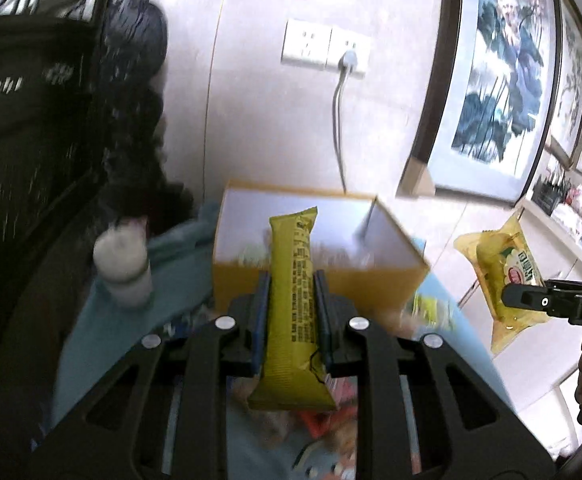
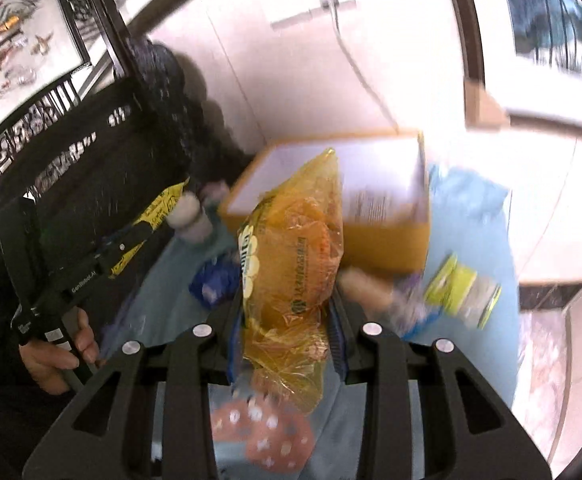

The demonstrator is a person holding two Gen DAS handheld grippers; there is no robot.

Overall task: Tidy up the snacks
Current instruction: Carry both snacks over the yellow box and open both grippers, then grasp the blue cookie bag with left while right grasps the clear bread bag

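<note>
A matt cardboard box point(image 1: 319, 280), white-lined inside, was seen on soft blue cloth point(image 1: 127, 328). A glossy crinkled plastic bag point(image 2: 295, 264) and a matt yellow wrapper point(image 1: 293, 308) were clamped by black plastic fingers point(image 1: 261, 312).

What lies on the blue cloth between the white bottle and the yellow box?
Nothing: only bare blue cloth separates the white bottle from the yellow box, shown in the left wrist view.

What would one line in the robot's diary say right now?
left hand-held gripper: shut on yellow snack bar | right hand-held gripper: shut on yellow snack bag | both in front of open yellow box
</note>
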